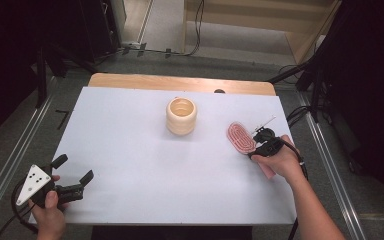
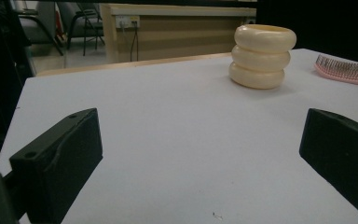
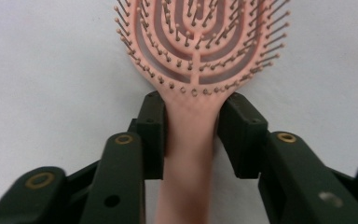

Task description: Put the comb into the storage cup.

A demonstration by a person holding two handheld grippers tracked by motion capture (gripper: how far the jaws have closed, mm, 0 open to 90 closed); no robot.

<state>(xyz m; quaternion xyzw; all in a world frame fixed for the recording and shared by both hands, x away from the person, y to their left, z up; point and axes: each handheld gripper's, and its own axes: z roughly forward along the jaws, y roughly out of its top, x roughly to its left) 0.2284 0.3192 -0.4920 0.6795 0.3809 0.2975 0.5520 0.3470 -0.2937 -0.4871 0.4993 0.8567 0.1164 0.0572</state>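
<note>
A pink hairbrush (image 1: 241, 137) lies bristles up on the white table (image 1: 130, 150) at the right. My right gripper (image 1: 256, 145) straddles its neck. In the right gripper view the two black pads press against either side of the pink handle (image 3: 189, 140), just below the bristled head (image 3: 193, 42). A cream holder of three stacked rings (image 1: 181, 116) stands upright at the middle back. My left gripper (image 1: 73, 168) rests at the near left corner, open, with nothing between its jaws; it faces the holder (image 2: 262, 56) and the brush (image 2: 347, 70).
The table's wooden back edge (image 1: 180, 82) shows beyond the white sheet. Cables (image 1: 300, 115) and dark stands lie on the floor around the table. White surface stretches between the holder and the left gripper.
</note>
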